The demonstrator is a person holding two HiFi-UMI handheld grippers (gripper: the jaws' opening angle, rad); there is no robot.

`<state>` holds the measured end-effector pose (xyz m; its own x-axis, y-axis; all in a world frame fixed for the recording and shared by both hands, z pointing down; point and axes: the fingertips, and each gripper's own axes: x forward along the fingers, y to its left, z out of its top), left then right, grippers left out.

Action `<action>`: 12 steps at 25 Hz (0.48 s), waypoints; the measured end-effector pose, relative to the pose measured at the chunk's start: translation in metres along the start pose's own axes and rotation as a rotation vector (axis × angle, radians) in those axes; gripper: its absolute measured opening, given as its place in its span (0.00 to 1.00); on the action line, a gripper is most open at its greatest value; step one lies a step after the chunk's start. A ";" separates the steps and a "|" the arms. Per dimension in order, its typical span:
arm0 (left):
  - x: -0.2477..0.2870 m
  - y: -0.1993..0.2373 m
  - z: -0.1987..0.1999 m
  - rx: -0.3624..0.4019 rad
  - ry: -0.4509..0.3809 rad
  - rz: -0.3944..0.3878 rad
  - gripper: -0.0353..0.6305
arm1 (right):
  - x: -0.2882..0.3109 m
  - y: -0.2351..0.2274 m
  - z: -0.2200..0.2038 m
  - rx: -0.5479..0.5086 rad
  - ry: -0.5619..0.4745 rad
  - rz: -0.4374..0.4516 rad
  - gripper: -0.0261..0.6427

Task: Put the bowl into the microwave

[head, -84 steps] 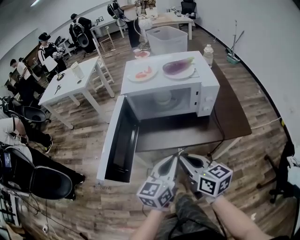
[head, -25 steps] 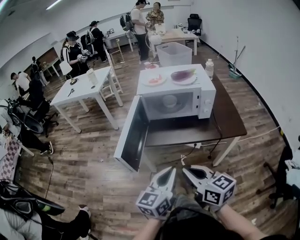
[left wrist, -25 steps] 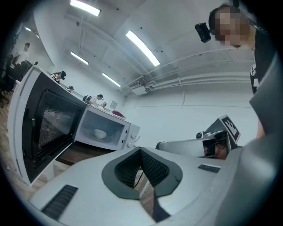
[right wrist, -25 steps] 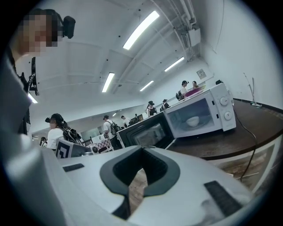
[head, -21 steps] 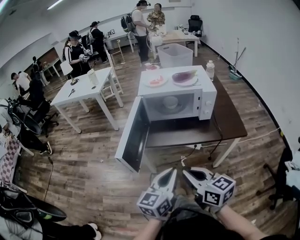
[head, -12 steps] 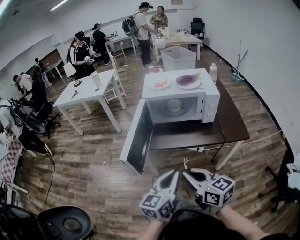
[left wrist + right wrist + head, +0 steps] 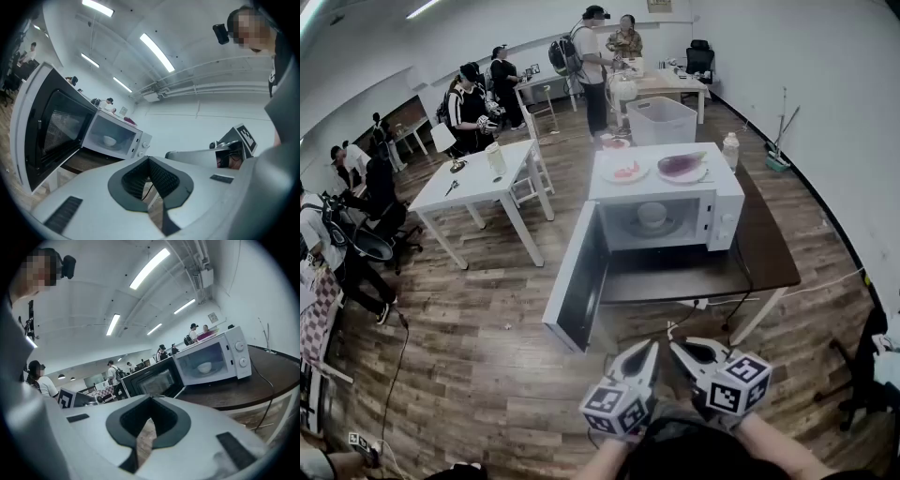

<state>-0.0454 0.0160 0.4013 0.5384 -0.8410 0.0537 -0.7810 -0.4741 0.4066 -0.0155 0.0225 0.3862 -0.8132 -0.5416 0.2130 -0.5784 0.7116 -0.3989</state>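
Note:
A small white bowl sits inside the white microwave, whose door hangs wide open to the left. The bowl also shows through the open front in the left gripper view and, as the bowl, in the right gripper view. My left gripper and right gripper are held side by side low in the head view, well short of the microwave. Both are shut with nothing between the jaws. Each points roughly level, the left gripper and the right gripper towards the microwave.
The microwave stands on a dark brown table. On its top lie a plate of red food and a plate with an eggplant. A bottle and a white bin are behind. A white table and several people are at left.
The microwave now looks smaller and farther off in the head view than in the oldest frame. Both grippers have stayed shut, side by side, at the bottom.

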 end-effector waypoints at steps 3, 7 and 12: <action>0.004 -0.004 0.000 0.001 0.003 -0.012 0.05 | -0.003 -0.004 -0.003 0.014 0.003 -0.005 0.04; 0.007 -0.008 -0.006 0.006 0.019 -0.026 0.05 | -0.006 -0.012 -0.003 0.015 0.005 -0.027 0.04; 0.007 -0.005 -0.025 -0.021 0.066 -0.018 0.05 | -0.006 -0.026 -0.015 0.051 0.017 -0.052 0.04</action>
